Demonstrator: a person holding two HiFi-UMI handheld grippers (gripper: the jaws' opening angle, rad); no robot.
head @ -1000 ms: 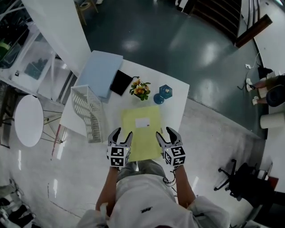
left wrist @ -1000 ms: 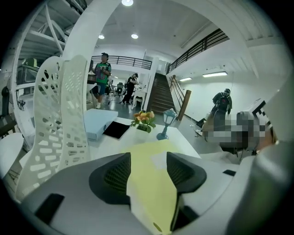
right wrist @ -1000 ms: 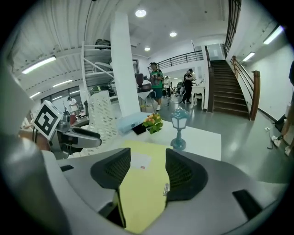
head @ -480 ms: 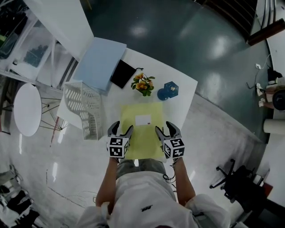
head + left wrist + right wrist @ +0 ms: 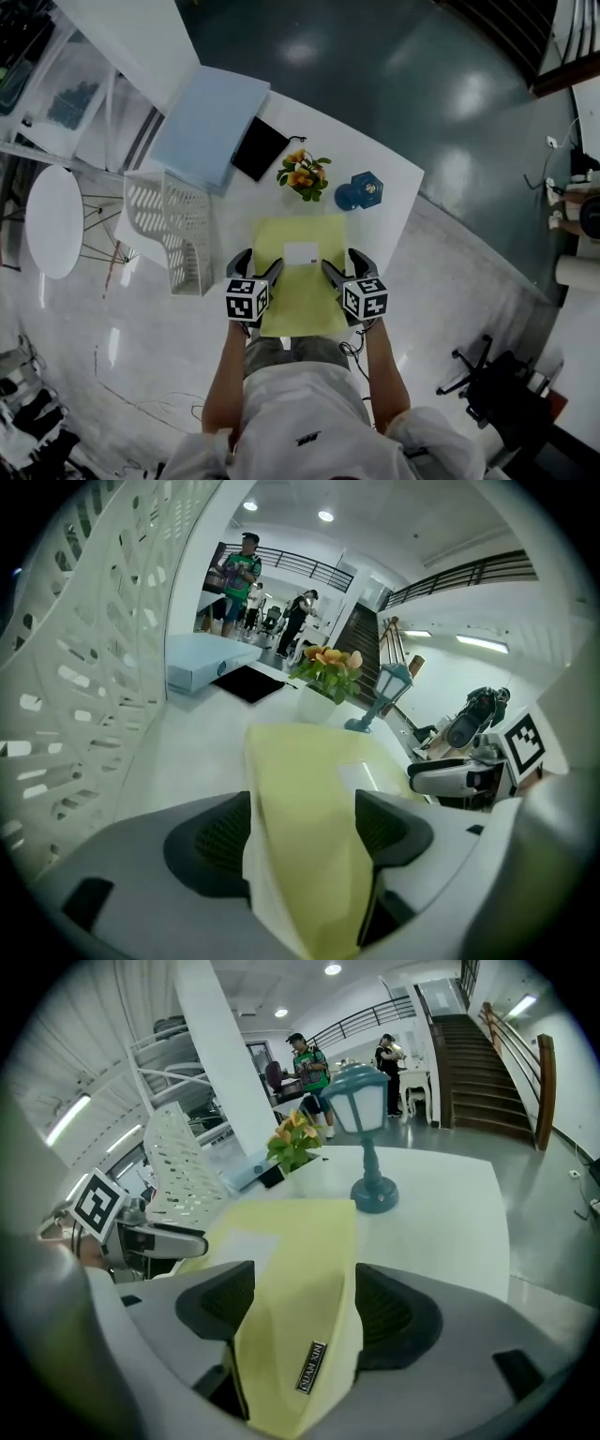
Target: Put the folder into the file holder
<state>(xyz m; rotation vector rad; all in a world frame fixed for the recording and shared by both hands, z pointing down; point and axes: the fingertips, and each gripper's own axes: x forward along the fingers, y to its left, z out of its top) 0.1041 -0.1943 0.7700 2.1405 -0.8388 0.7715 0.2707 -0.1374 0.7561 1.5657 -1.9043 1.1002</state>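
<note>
Head view: folder [image 5: 300,291] is lying flat on table [image 5: 386,202]; L gripper [image 5: 260,265], jaws just been opening, & R gripper [image 5: 344,265] are straddling its near corners wide, not pinching. Risk: closing unevenly, so folder sagging or slipping before file holder [image 5: 173,230]

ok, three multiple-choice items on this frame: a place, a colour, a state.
1. In the head view, the file holder stands where relative to the folder? A left, B right, C on top of it.
2. Folder colour? A blue, B yellow, C red.
3. Folder state? A standing in the holder, B lying on the table, C rolled up.
1 A: the holder sits at the folder's left. 2 B: it is pale yellow. 3 B: it lies flat, outside the holder.
</note>
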